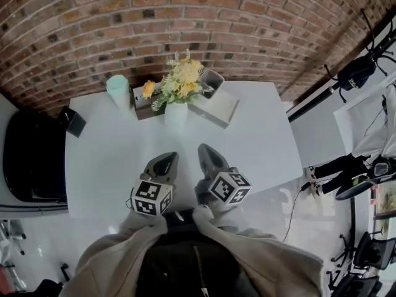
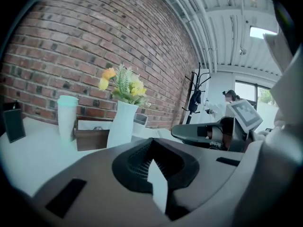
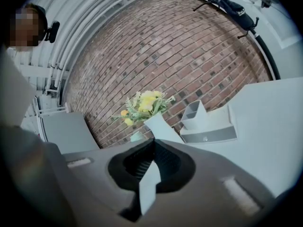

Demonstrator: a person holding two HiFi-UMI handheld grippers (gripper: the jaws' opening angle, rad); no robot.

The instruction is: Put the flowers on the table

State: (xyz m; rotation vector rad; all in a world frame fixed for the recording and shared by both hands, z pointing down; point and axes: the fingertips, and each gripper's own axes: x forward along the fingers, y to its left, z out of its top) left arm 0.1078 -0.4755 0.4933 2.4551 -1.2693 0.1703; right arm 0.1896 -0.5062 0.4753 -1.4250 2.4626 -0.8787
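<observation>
Yellow flowers stand in a white vase at the back middle of the white table. Both grippers hover over the table's front edge, well short of the vase. My left gripper is shut with nothing in it, and so is my right gripper beside it. The left gripper view shows the vase and flowers upright beyond the closed jaws. From the right gripper view, the flowers and vase sit above its closed jaws.
A mint cup and a brown box stand left of the vase, a white desk organiser to its right. A small black stand is at the table's left corner. Brick wall behind; black seat at left.
</observation>
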